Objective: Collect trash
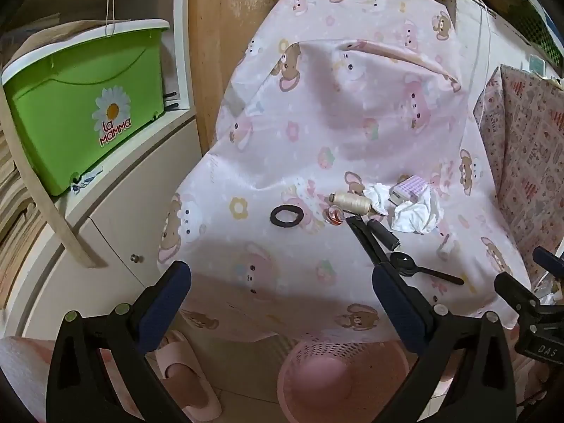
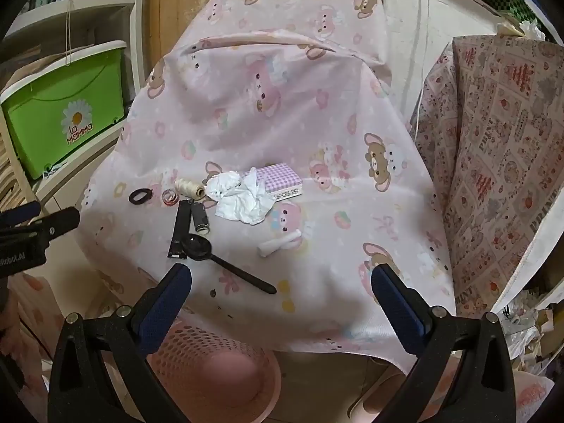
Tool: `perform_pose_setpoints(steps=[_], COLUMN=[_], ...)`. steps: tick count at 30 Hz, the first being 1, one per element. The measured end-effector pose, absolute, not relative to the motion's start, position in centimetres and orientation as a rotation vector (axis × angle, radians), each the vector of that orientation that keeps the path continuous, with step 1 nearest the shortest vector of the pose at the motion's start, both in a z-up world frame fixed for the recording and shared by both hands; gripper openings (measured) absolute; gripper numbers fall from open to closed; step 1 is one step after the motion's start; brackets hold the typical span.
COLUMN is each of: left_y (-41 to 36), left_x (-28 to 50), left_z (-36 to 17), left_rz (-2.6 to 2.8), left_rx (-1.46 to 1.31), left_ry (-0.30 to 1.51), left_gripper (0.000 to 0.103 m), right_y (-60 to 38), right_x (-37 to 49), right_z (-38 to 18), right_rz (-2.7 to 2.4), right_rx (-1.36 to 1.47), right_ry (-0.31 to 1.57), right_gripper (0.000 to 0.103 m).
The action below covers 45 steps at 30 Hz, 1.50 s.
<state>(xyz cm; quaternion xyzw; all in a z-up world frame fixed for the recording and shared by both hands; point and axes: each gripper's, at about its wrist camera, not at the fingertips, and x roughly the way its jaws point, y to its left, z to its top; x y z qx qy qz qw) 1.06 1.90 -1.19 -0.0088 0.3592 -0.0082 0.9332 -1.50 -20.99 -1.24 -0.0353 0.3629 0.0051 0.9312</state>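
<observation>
A table draped in a pink bear-print cloth [image 2: 282,105] carries small items. Crumpled white tissue [image 2: 239,194] [image 1: 416,211] lies beside a purple checked box [image 2: 282,179] [image 1: 410,190]. To its left are a cream thread spool [image 2: 190,187] [image 1: 352,201], a black hair tie [image 2: 138,196] [image 1: 287,216], a black flat packet [image 2: 180,229], a dark cylinder [image 2: 201,219] and a black plastic spoon [image 2: 225,262] [image 1: 419,269]. A small white rolled scrap [image 2: 275,245] lies in front. A pink perforated basket [image 2: 197,359] [image 1: 317,370] stands below the table edge. My left gripper [image 1: 282,289] and right gripper [image 2: 282,289] hover open, holding nothing.
A green lidded bin [image 1: 84,105] sits on a white cabinet at the left. A second patterned cloth [image 2: 500,162] covers furniture at the right. A pink slipper [image 1: 183,377] lies on the floor near the basket. The other gripper shows at the right edge of the left wrist view [image 1: 528,303].
</observation>
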Motion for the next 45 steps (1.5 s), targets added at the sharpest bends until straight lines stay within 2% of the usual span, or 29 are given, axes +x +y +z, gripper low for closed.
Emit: perform_pose_setpoints(steps=[45], left_y=[0.93], left_x=[1.15], left_z=[-2.02], left_rz=[-0.017], left_rx=[0.055], left_ry=[0.734], left_gripper=[0.102], right_y=[-20.50], right_x=[-1.27], right_z=[-1.96], right_rz=[0.022], right_rx=[-0.089], right_ry=[0.730], right_gripper=[0.103])
